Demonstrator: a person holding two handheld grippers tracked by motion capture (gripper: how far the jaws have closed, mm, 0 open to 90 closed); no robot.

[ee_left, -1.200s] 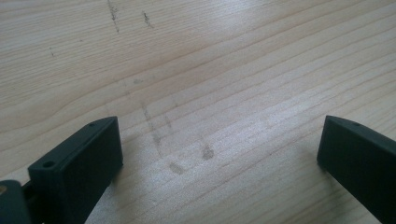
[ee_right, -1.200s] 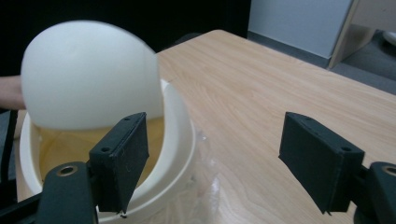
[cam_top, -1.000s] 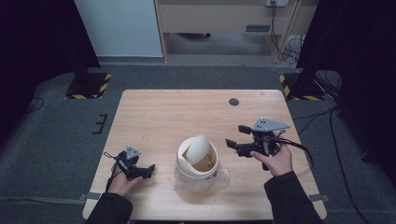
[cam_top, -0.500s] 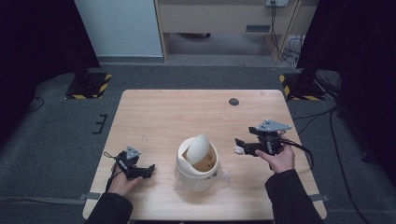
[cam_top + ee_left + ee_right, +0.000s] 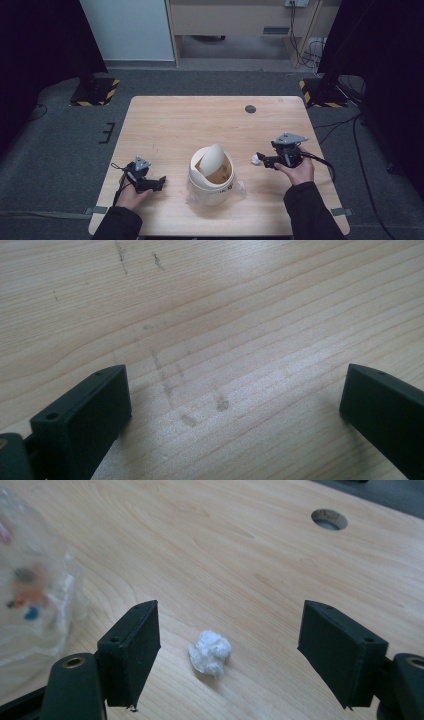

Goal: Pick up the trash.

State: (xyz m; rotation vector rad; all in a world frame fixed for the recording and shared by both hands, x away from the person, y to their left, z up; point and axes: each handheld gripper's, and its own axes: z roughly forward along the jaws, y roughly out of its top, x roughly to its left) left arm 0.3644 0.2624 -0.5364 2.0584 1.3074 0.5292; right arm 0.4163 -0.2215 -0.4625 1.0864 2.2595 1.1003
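Observation:
A small crumpled white paper ball lies on the wooden table, also seen in the high view as a white paper ball just left of my right gripper. My right gripper is open, its jaws standing wide on either side of the ball without touching it. A small white bin with a tilted swing lid stands at the table's front middle, on a clear plastic bag. My left gripper rests low at the front left, open over bare wood.
A round cable hole sits in the table near the back right, also seen as the hole in the right gripper view. The clear plastic bag lies at the left of that view. Cables trail off the right edge.
My right gripper has moved right and toward the front, lowering to the table around the paper ball. The left gripper has stayed put.

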